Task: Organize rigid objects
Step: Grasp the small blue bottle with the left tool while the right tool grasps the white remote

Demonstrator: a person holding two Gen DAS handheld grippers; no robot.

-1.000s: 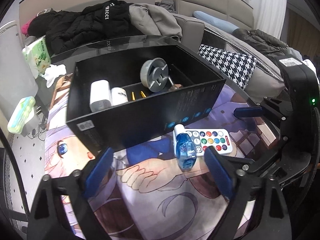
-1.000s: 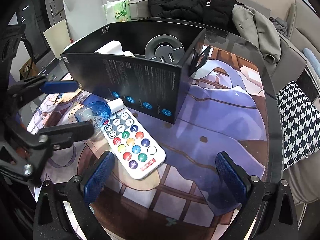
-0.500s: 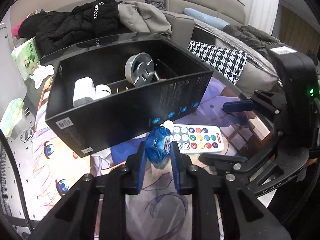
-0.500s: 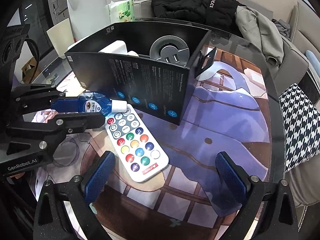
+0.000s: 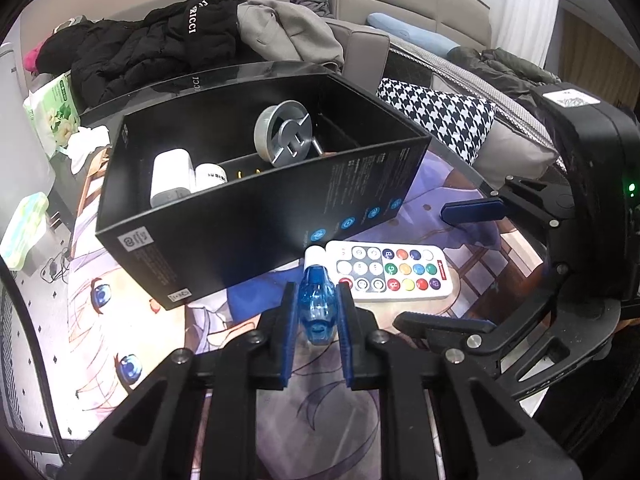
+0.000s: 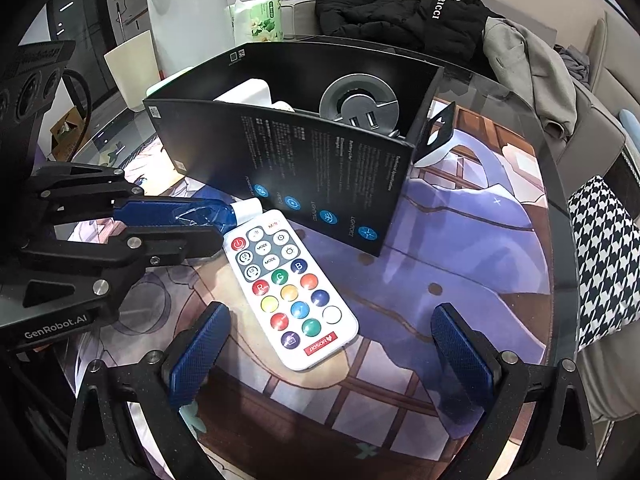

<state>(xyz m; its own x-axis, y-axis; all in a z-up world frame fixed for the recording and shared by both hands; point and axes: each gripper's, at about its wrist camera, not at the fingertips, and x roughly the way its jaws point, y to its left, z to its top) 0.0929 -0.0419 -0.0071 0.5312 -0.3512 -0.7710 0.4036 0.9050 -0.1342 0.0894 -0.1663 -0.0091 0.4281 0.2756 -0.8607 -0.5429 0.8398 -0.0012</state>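
My left gripper [image 5: 316, 316] is shut on a small blue bottle [image 5: 318, 304] with a white cap, held just above the mat; the same bottle [image 6: 208, 212] shows sideways in the right wrist view. A white remote [image 5: 390, 276] with coloured buttons lies beside it, also the remote [image 6: 290, 288] between and ahead of my right gripper's fingers. My right gripper [image 6: 328, 356] stands wide open above the mat, holding nothing. Behind stands the black box [image 5: 256, 216], holding a white charger [image 5: 170, 176], a white cylinder [image 5: 210, 176] and a grey round socket [image 5: 284, 134].
The round glass table [image 6: 560, 208] carries a printed anime mat [image 6: 460, 240]. Black and grey jackets [image 5: 192, 36] lie piled beyond the box. A tissue pack [image 5: 56, 108] sits at the far left, a houndstooth cushion [image 5: 436, 116] off the right rim.
My left gripper closed on the blue bottle, which lay loose beside the remote a second ago, and lifted it slightly. The right gripper stayed open and moved in a little nearer the remote.
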